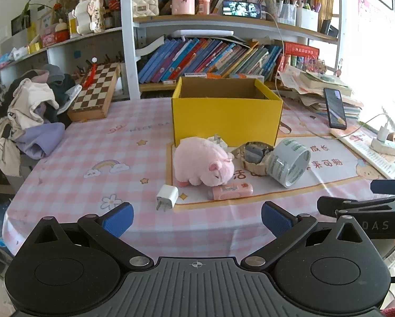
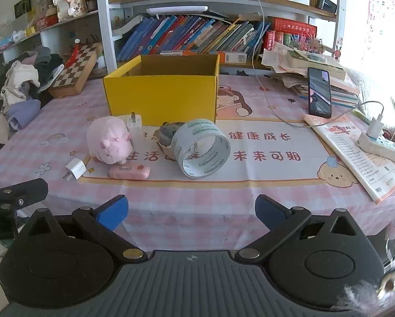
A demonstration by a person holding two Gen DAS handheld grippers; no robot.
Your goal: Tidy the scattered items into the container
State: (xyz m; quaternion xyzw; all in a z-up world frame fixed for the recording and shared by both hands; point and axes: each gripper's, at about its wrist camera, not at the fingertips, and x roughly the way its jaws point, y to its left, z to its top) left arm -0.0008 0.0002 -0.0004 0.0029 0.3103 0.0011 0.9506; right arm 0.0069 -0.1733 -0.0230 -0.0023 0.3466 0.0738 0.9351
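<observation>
hidden: second charger (image 1: 218, 140) behind plush pig (image 1: 204, 162) | box (image 1: 226, 116) floor unseen

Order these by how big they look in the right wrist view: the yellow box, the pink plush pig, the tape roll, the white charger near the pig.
1. yellow box
2. tape roll and pink plush pig: they look alike, so I do not rank them
3. white charger

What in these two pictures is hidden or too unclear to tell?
- Yellow box: its floor is hidden by its own front wall in both views.
- Second white plug: mostly behind the pink plush pig in the left wrist view.
- Grey item in the paper tray: partly covered by the tape roll; unidentifiable.
- Pink case: label too small to read.
</observation>
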